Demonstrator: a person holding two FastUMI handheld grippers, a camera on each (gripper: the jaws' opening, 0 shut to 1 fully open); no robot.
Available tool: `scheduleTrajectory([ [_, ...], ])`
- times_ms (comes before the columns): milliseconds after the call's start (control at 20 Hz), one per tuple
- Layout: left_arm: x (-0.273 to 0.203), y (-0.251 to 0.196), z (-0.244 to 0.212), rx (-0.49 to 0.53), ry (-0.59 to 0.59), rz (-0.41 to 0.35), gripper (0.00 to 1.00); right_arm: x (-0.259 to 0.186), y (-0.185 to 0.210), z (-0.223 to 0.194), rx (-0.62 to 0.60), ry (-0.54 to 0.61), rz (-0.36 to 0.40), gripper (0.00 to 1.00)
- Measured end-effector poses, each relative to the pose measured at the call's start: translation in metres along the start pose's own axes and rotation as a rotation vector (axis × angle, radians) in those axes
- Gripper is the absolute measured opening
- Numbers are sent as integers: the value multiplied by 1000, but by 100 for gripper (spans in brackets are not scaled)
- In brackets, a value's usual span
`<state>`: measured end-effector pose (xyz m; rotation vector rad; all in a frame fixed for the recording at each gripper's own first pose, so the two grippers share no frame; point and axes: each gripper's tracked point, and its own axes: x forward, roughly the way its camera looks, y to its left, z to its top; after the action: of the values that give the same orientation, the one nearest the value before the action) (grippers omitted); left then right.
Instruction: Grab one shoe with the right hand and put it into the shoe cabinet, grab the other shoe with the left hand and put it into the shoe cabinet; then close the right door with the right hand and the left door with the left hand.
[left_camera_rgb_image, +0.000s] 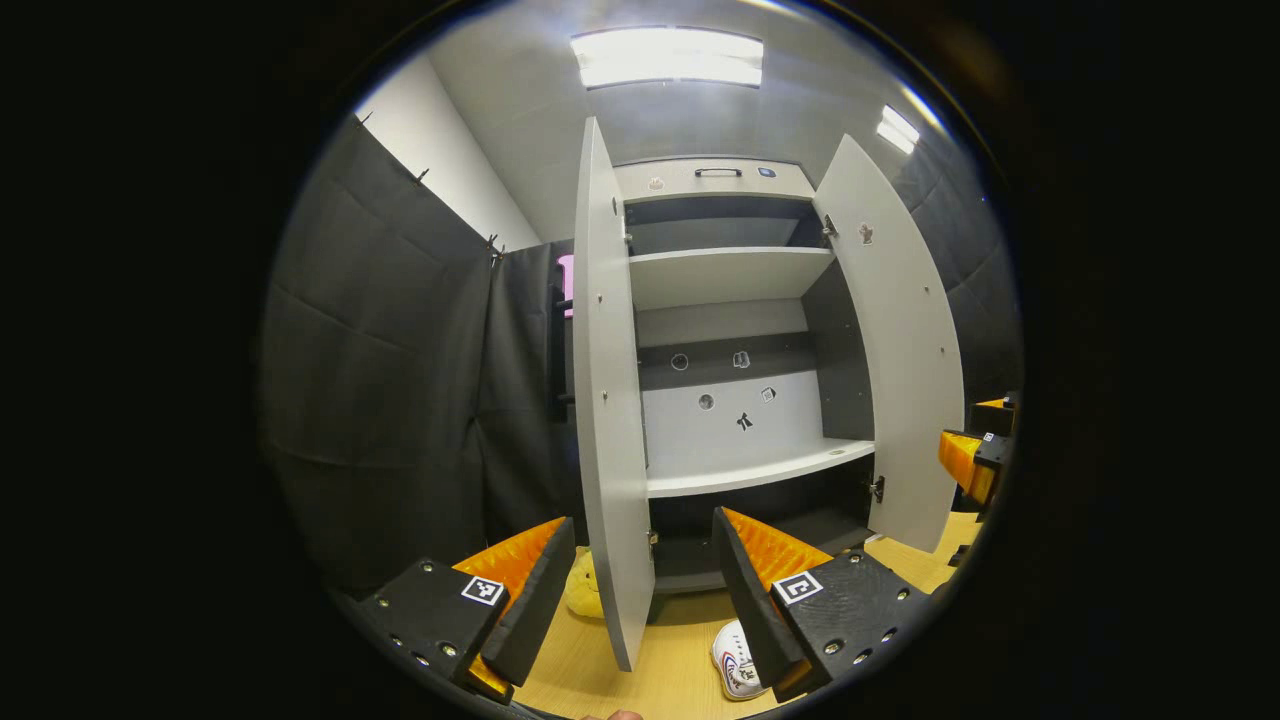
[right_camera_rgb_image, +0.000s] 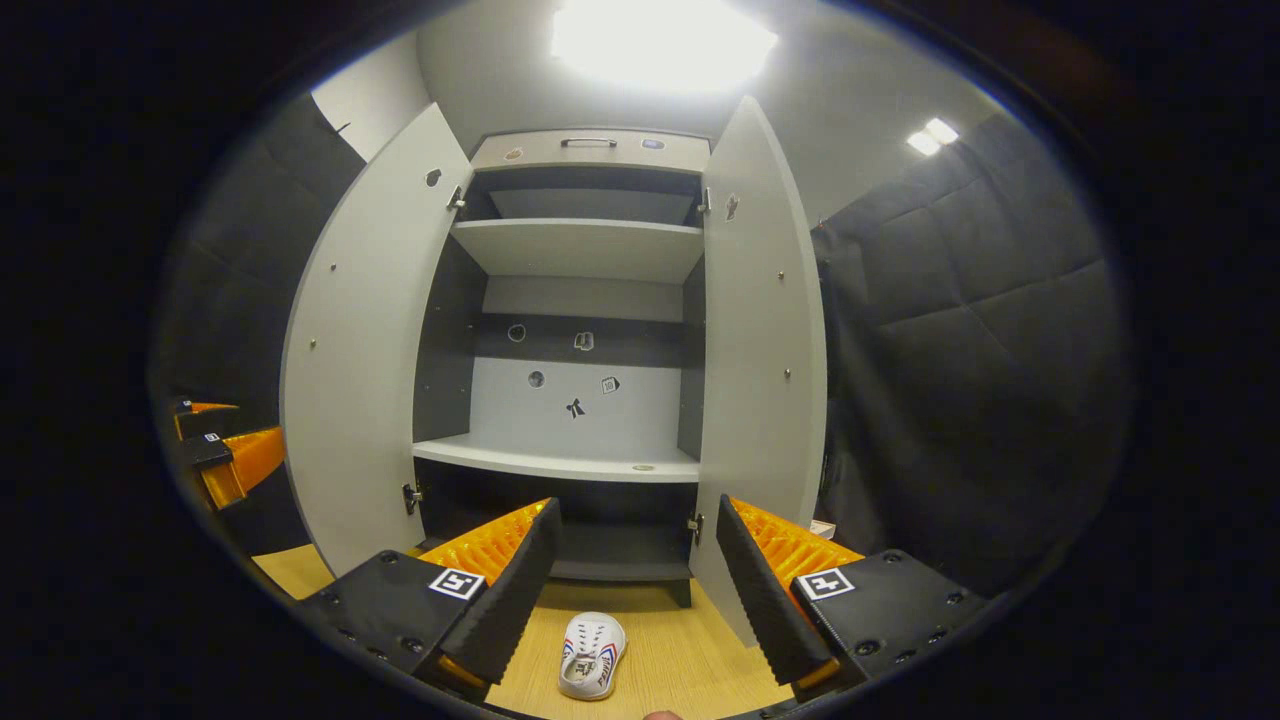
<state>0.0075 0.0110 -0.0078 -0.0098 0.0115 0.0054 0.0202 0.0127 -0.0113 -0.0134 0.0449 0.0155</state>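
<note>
Shoes still on the floor, cabinet standing open

Shoe one, a white sneaker (right_camera_rgb_image: 592, 655) with coloured stripes, lies on the wooden floor (right_camera_rgb_image: 680, 660) just in front of the shoe cabinet (right_camera_rgb_image: 585, 250), its toe toward the cabinet. In the right gripper view it sits low between the fingers of the right gripper (right_camera_rgb_image: 630, 590), whose jaws stand wide with nothing in them. The same sneaker (left_camera_rgb_image: 738, 660) shows in the left gripper view, partly behind that gripper's right finger.

A yellow thing (left_camera_rgb_image: 583, 588) peeks out on the floor to the left of the left door (left_camera_rgb_image: 606, 400), half hidden by it; I cannot tell whether it is the second shoe.

Both doors are swung fully open, the right door (right_camera_rgb_image: 762, 350) edge-on to the right gripper. The shelves inside look bare, apart from small stickers on the back panel. The left gripper (left_camera_rgb_image: 640, 590) is also wide and holds nothing; it hangs facing the edge of the left door. Farther off, at the right rim of the left gripper view, the other gripper shows.

By my reading the task is at its very start: the first step, taking a shoe with the right hand, is not yet done. The next move calls for the right gripper to drop down over the white sneaker, close across its width, then lift it onto a shelf between the doors without knocking the right door.
</note>
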Motion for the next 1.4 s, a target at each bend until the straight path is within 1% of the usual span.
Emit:
scheduleTrajectory([
  [150,1,0,0,-9,-5,-17,78,15,5,-13,-15,44,11,97],
  [300,3,3,-2,-9,-12,-1,78,34,16,-34,-36,99,44,97],
  [350,6,1,-4,-11,-7,0,78,42,19,-42,-41,118,59,99],
  [400,8,3,-8,-9,-1,8,78,49,24,-51,-42,137,75,98],
  [550,13,10,-12,10,17,43,78,72,41,-82,-25,211,128,97],
  [850,18,36,-21,42,53,139,78,110,64,-156,-21,409,187,98],
  [950,19,39,-24,46,64,160,78,117,70,-178,-11,475,208,98],
  [1200,24,56,-32,64,90,212,78,127,87,-224,-23,586,248,97],
  [1400,22,65,-35,85,112,245,78,122,100,-264,-19,715,285,98],
])
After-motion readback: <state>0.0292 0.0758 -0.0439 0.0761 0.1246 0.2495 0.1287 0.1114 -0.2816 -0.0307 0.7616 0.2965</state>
